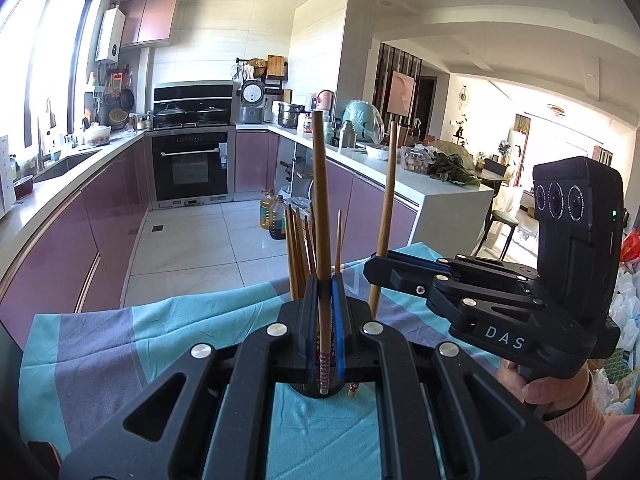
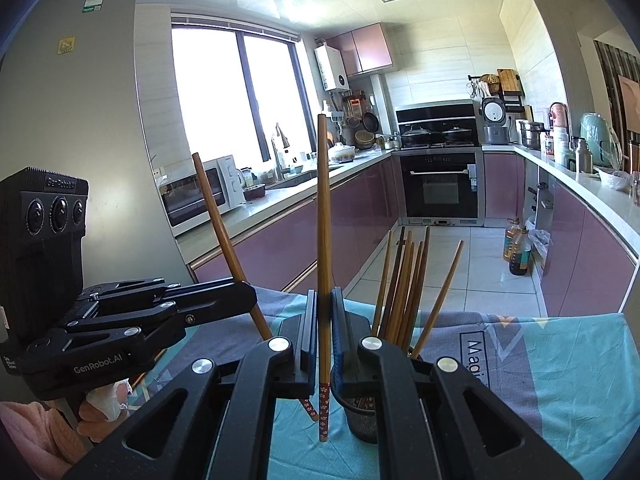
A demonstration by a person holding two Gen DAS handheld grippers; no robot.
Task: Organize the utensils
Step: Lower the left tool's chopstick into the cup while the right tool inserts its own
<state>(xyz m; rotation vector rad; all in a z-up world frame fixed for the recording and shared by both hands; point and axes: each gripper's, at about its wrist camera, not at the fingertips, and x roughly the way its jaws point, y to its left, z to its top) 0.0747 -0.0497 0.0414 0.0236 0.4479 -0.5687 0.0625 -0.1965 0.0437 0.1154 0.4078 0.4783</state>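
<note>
From the left wrist, your left gripper had clamped one upright chopstick above the mesh holder near the tablecloth's far edge. From the right wrist, your right gripper pinched another; lowered askew, either could snag the holder's rim.

Black left tool and right tool, silver rivets; pink sleeve.

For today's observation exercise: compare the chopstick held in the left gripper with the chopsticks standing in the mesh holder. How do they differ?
The left gripper's chopstick is pinched between closed jaws, outside the holder; the holder's chopsticks stand loose inside it. The held one is alone; those are bunched and fanned out. All are brown wooden sticks, standing roughly upright.
</note>
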